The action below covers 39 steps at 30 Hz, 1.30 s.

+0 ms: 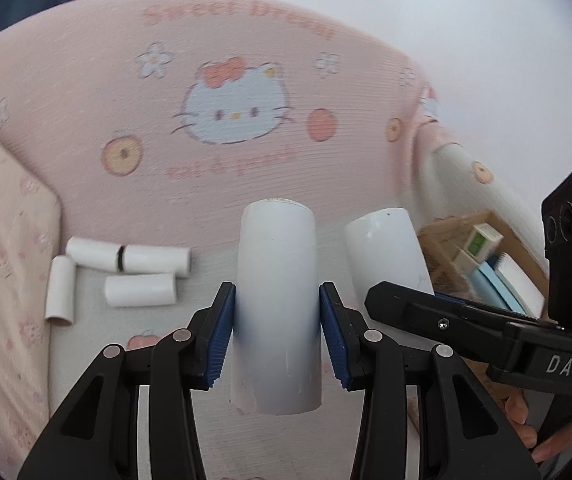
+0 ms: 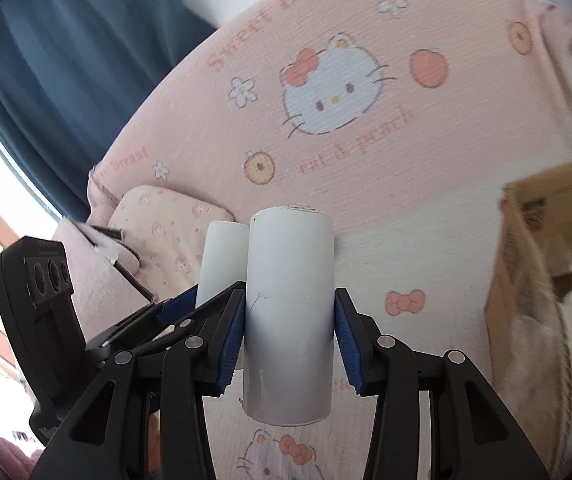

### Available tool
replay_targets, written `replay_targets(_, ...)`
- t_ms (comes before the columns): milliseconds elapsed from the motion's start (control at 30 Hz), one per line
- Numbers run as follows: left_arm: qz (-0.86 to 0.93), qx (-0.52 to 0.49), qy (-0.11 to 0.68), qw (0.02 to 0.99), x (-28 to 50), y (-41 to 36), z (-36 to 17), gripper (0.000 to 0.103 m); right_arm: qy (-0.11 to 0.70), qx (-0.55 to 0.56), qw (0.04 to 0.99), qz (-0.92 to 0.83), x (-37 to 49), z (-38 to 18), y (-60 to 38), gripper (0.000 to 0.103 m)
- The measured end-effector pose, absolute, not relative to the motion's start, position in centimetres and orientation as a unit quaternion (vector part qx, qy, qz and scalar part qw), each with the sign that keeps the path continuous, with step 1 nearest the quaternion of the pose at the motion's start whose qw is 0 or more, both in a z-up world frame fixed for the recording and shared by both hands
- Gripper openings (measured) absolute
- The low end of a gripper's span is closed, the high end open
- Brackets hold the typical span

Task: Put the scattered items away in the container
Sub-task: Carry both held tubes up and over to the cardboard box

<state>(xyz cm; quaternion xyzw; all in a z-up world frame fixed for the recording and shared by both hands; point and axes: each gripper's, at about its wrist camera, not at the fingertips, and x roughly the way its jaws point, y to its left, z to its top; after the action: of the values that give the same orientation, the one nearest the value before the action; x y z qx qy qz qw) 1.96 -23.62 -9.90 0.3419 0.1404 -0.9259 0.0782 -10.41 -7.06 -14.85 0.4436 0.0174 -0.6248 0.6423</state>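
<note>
Holding, left: your left gripper [image 1: 277, 330] clamps a white tube [image 1: 277, 308] between its blue pads [image 1: 222, 334]; the tube stands lengthwise along the fingers, above the bed.
Holding, right: your right gripper [image 2: 289, 334] clamps a second white tube [image 2: 290, 316] the same way, pads pressed on both flanks.
Tube condition: both are plain, matte white cylinders with open ends; you can see faint scuffs and small dark specks on each wall, and a ragged lower rim on the right one.
Relation: the two held tubes sit just beside each other, apart; each wrist view shows the other one at its side.
Loose tubes: three smaller white tubes [image 1: 140, 290] lie near the left edge of the bed, close together, the farthest [image 1: 128, 258] banded with a black ring.
Container: a cardboard box [image 2: 526, 240] sits at the right edge of the bed, with small packets [image 1: 482, 242] inside.
Surface: pink cartoon-cat bedding [image 1: 126, 92] covers the bed; a pale pillow [image 1: 2, 240] lies at its left edge.
</note>
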Motion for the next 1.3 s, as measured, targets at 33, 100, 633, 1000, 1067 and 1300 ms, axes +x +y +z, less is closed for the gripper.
replay_targets(33, -0.926, 0.342, 0.138, 0.075, 1.8, -23.3, -9.8, 0.046, 0.012, 0.444, 0.642, -0.625, -10.5, -14.8, -6.5, 0.041)
replay_targets(100, -0.928, 0.342, 0.136, 0.065, 1.5, -22.5, -9.6, 0.046, 0.005, 0.443, 0.639, -0.629, -11.0, -14.5, -5.6, 0.041)
replay_targets(633, -0.939, 0.326, 0.109, -0.026, -3.3, -17.4, -7.0, 0.046, -0.009, 0.457, 0.601, -0.656, -17.1, -10.9, -2.7, 0.041)
replay_targets(1000, -0.928, 0.333, 0.117, -0.120, -7.8, -12.7, -6.7, 0.046, -0.023, 0.493, 0.578, -0.650, -23.7, -10.1, -0.2, 0.041)
replay_targets(1067, -0.927, 0.331, 0.111, -0.135, -8.2, -11.7, -6.6, 0.046, -0.018, 0.500, 0.569, -0.653, -24.8, -9.9, 0.7, 0.041)
replay_targets(1300, -0.915, 0.351, 0.096, -0.173, -10.4, -8.4, -7.2, 0.046, 0.012, 0.512, 0.542, -0.666, -27.3, -10.7, 2.2, 0.041)
